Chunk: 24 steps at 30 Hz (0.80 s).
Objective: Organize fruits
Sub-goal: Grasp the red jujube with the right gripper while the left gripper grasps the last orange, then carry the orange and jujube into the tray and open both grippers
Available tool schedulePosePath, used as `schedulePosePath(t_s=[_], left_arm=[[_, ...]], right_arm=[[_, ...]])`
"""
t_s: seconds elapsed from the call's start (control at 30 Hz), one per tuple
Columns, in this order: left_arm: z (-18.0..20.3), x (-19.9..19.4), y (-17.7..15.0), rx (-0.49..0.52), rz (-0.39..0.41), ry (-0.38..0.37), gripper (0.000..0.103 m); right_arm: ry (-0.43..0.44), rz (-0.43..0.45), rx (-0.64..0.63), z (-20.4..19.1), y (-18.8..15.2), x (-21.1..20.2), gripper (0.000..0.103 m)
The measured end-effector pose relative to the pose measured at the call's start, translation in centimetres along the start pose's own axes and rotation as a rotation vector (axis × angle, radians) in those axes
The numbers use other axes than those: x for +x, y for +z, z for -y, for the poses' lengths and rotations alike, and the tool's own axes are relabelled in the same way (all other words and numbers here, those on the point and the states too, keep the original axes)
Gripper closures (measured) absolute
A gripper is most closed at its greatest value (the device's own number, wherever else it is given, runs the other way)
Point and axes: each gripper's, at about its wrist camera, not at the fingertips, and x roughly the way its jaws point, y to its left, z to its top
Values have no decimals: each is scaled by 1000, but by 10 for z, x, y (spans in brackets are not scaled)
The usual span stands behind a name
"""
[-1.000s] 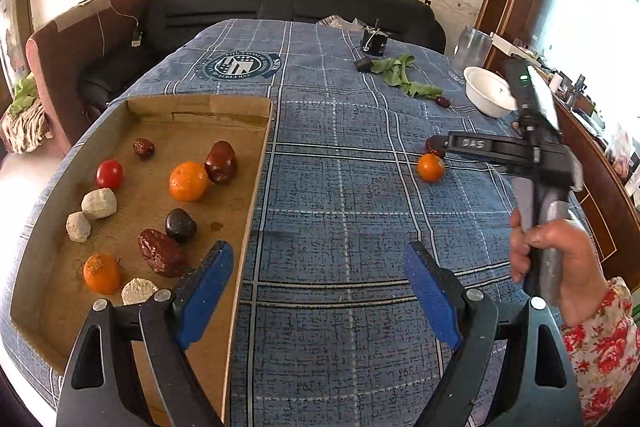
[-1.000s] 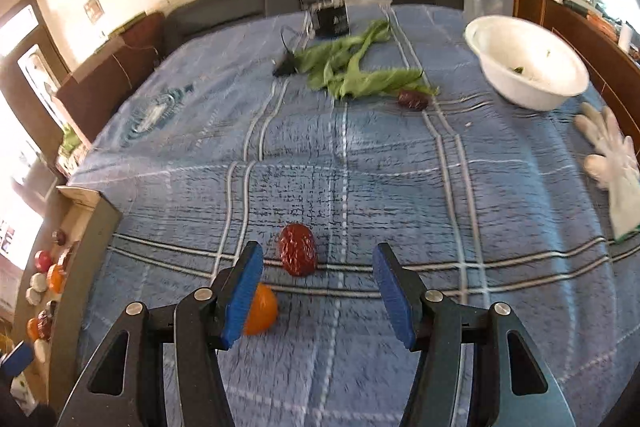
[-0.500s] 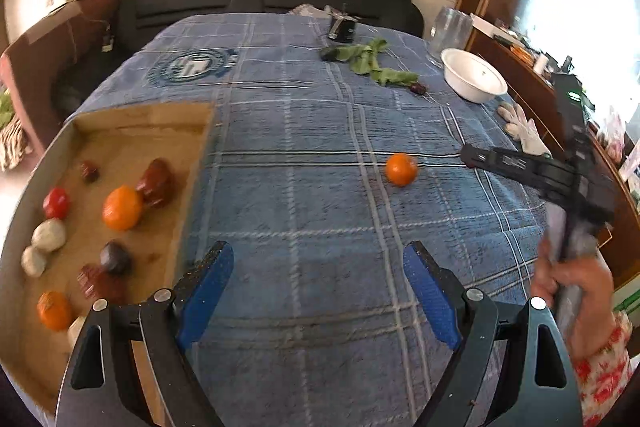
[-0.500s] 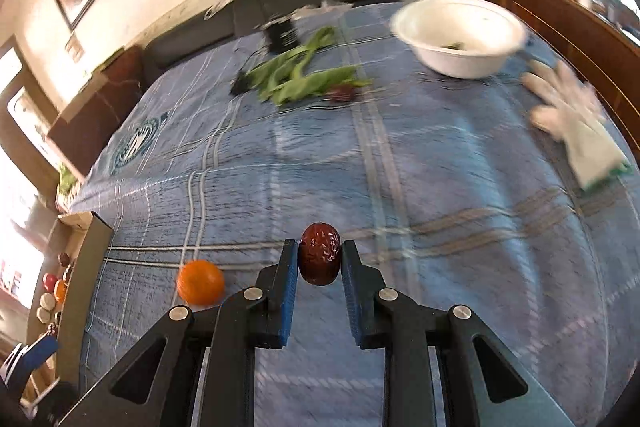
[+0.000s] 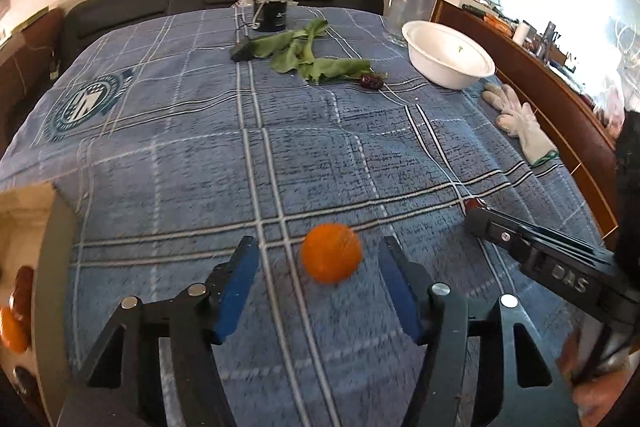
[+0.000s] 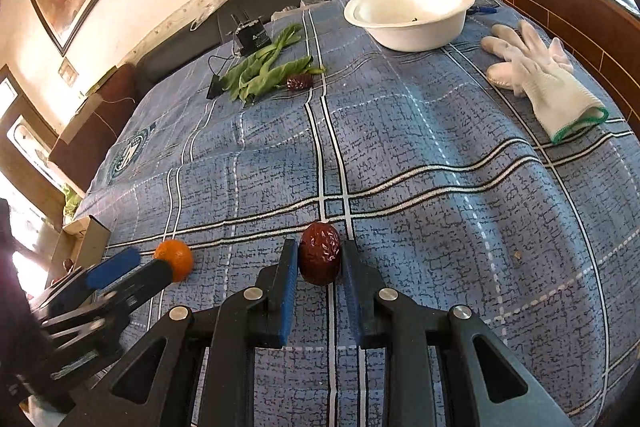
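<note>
**Fruit sort: partway, two in hand, one left**

R claw (image 6: 320,263) closed on date (image 6: 320,258), held just above the blue cloth (image 6: 400,155). L claw (image 5: 316,275) wide open, straddling orange (image 5: 331,253), no contact yet. Box (image 5: 52,267) at left edge already holds several fruits, count unclear. Left to do, by est.: grip orange, move both to box, then fetch 2nd date (image 5: 370,81) by the greens (image 5: 316,61).

The raised letters "DAS" stand on the black body of the right gripper (image 5: 570,283) in the left wrist view. The round emblem (image 5: 86,103) printed on the blue tablecloth (image 5: 304,155) carries lettering too blurred to read.
</note>
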Motion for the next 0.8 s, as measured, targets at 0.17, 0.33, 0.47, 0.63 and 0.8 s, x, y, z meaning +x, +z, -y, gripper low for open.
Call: schedulePosePath(t_s=[0.17,0.33,0.47,0.63,0.8], left_arm=[[0,6,-6,9,6,-43,73],[-4,1,-14,-16,20,-84,73],[-8,1,-13,-41,20,-103,73],[-12,-1,-14,-60,28,-102,73],[-13,-10,-18,-64,40,-93,73]], right_arm=[[3,0,-11,-4,-1,1,80],[-17,16,-51,-15,-5,2,80],[-30,35,-67,-19,-6,0,80],[-45,34,-63,-17,-7,2,80],[-52,39,-68,-18,-8,2,80]])
